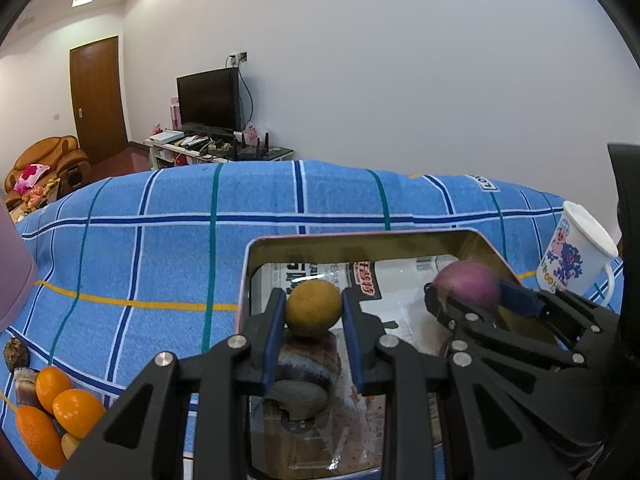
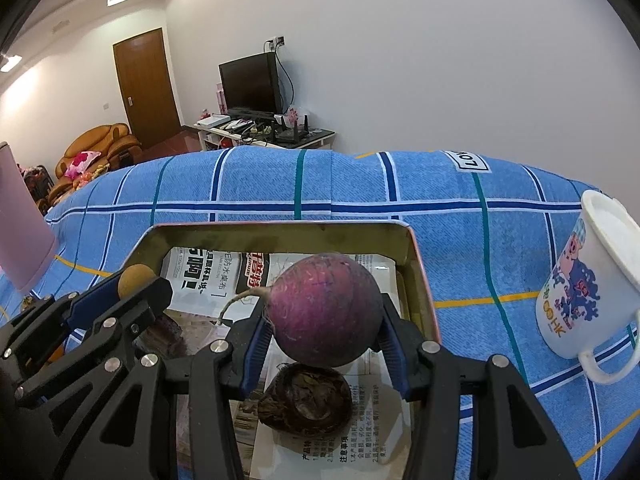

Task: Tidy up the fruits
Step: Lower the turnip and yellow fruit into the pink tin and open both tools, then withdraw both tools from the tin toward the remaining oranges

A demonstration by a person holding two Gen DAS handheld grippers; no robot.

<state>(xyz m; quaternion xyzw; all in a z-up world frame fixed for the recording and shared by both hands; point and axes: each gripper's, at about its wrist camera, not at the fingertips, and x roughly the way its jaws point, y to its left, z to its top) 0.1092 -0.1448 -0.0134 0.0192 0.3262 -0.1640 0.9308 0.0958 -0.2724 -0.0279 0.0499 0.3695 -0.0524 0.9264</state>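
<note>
A metal tin tray (image 1: pixel 360 236) (image 2: pixel 280 231) lined with printed paper lies on the blue checked cloth. My left gripper (image 1: pixel 314 314) (image 2: pixel 134 286) is shut on a small tan round fruit (image 1: pixel 314 306) (image 2: pixel 134 278), held over the tray's left half. My right gripper (image 2: pixel 324 332) (image 1: pixel 474 294) is shut on a purple round fruit (image 2: pixel 324 312) (image 1: pixel 466 282) with a thin tail, over the tray's right half. Inside the tray, a dark brown husked piece (image 2: pixel 306 400) lies under the purple fruit. Another dark lump (image 1: pixel 304 364) lies under the tan one.
Several oranges (image 1: pixel 60 408) and a dark brown piece (image 1: pixel 16 354) lie on the cloth at the lower left. A white printed mug (image 1: pixel 576 256) (image 2: pixel 592 284) stands right of the tray. A pink object (image 1: pixel 12 264) (image 2: pixel 20 232) stands at the left edge.
</note>
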